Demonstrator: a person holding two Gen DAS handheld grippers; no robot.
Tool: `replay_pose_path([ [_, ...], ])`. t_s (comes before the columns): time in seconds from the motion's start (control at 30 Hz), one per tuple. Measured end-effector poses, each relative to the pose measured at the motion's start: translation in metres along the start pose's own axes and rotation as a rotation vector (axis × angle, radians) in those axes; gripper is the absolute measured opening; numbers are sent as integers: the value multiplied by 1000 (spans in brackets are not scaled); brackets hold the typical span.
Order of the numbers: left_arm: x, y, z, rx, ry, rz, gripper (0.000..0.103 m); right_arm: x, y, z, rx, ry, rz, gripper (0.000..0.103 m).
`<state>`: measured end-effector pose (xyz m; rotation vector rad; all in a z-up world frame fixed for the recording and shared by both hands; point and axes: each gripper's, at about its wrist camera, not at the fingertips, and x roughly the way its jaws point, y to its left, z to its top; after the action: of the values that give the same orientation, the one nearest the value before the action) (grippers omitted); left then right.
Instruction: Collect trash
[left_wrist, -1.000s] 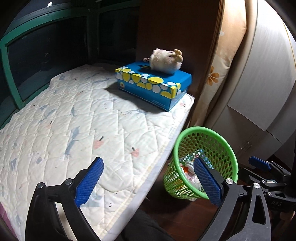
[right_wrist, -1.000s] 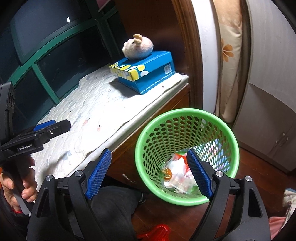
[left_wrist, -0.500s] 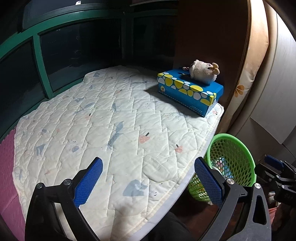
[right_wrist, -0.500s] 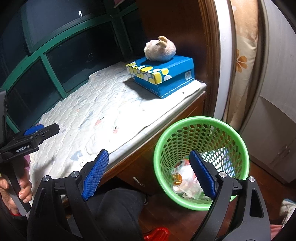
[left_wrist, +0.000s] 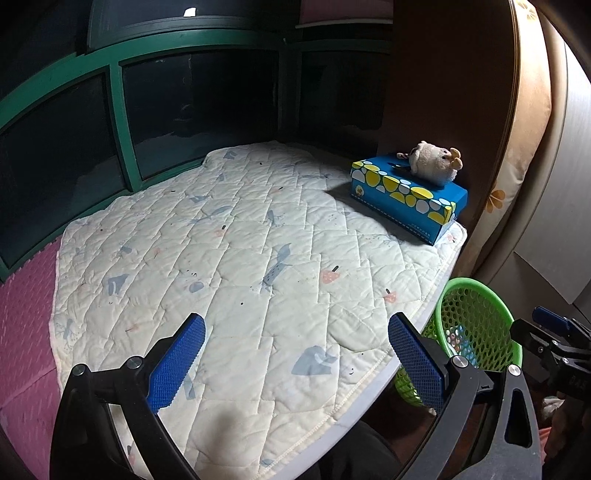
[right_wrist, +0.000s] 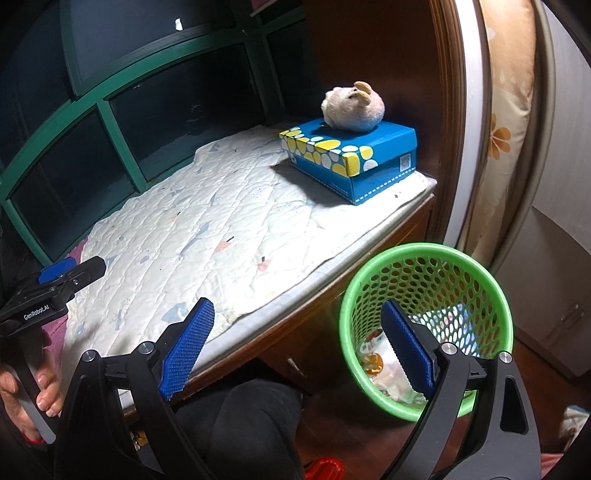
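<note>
A green mesh waste basket (right_wrist: 424, 258) stands on the floor beside the bench, with wrappers and other trash (right_wrist: 384, 365) in its bottom. It also shows in the left wrist view (left_wrist: 476, 295) at the lower right. My left gripper (left_wrist: 295, 362) is open and empty above the quilted pad (left_wrist: 240, 258). My right gripper (right_wrist: 299, 347) is open and empty, hovering between the bench edge and the basket. The left gripper also shows in the right wrist view (right_wrist: 59, 273) at the left. I see no loose trash on the pad.
A blue tissue box (left_wrist: 406, 195) with a plush toy (left_wrist: 436, 166) on it sits at the pad's far right corner. Green-framed windows (left_wrist: 125, 147) bound the back. A wooden bench front (right_wrist: 369, 251) and white cabinet doors (right_wrist: 554, 277) lie to the right.
Both grippers have risen and pulled back to the left, away from the basket. The left view now faces the pad rather than the basket. Both stayed open.
</note>
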<state>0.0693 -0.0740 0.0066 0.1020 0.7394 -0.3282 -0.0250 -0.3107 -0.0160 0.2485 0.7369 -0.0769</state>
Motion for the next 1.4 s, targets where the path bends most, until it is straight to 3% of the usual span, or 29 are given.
replay_pose_path([
  [0.57, -14, 24, -17, -61, -15, 64, 96, -4, 19, -2, -38, -14, -8, 94],
  [1.4, -16, 24, -25, -52, 1, 71, 96, -7, 25, -3, -38, -16, -8, 96],
])
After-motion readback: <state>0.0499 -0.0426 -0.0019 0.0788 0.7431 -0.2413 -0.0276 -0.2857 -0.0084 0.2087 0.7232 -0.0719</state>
